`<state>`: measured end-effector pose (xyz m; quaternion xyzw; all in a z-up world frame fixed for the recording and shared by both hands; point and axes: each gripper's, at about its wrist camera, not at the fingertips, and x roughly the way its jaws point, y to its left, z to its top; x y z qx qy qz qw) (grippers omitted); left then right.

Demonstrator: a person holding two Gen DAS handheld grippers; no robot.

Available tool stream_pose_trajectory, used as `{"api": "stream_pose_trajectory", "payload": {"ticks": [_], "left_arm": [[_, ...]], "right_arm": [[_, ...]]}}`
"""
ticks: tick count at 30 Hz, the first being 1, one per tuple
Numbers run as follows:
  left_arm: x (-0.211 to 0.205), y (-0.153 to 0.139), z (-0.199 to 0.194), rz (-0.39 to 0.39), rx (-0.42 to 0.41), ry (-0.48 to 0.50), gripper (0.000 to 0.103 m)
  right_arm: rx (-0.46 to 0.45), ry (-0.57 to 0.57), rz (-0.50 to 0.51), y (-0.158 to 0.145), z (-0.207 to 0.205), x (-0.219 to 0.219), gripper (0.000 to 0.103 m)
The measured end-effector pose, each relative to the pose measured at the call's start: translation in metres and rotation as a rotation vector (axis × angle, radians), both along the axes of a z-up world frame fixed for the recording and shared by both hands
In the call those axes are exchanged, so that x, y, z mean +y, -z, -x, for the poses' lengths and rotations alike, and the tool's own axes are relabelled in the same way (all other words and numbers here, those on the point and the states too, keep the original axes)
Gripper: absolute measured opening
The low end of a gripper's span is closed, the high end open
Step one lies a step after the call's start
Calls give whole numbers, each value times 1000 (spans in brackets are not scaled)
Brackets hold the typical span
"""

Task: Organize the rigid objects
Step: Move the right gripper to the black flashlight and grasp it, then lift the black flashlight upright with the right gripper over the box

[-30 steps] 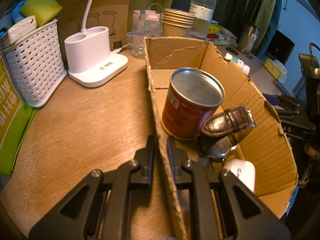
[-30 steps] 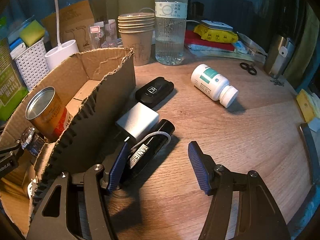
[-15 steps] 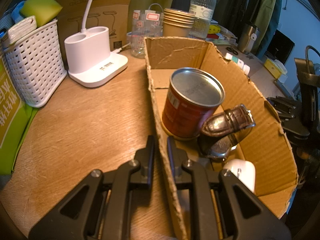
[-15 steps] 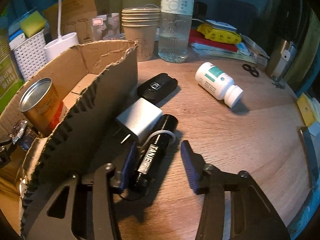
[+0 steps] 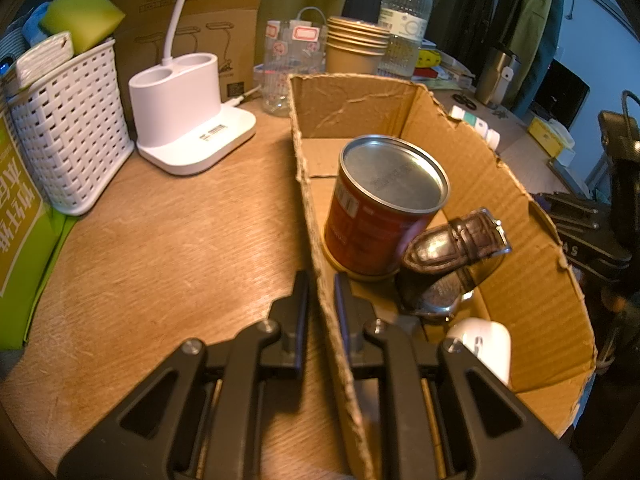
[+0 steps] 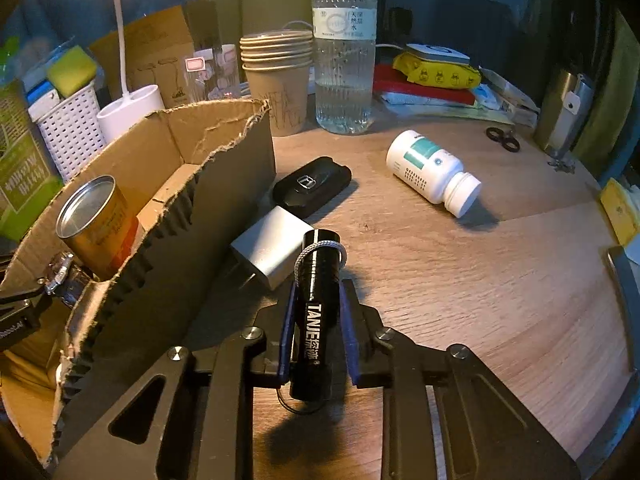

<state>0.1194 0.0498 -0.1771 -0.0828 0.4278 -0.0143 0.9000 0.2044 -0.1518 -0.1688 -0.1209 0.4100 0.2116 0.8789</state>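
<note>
Black flashlight point(image 6: 316, 312), loose a second ago, now sits clamped in the right claw point(image 6: 317, 292); left claw point(image 5: 321, 280) still pinches the cardboard box wall point(image 5: 320, 248).

White object point(image 5: 482, 346) half hidden behind hand-held gripper arm; watch point(image 6: 60, 274) mostly behind box wall point(image 6: 160, 248)

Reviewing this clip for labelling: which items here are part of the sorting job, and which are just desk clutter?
Job: cardboard box, red can, watch, black flashlight, grey charger, car key, pill bottle.

Clutter: water bottle, paper cups, white basket, lamp base.
</note>
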Motion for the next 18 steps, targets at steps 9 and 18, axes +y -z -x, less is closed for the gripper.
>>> {"api": "stream_pose_trajectory", "payload": {"ticks": [9, 18], "left_arm": [[0, 0, 0, 0, 0, 0, 14], [0, 0, 0, 0, 0, 0, 14]], "right_arm": [[-37, -1, -20, -19, 8, -2, 23], [-82, -11, -47, -38, 16, -3, 22]]}}
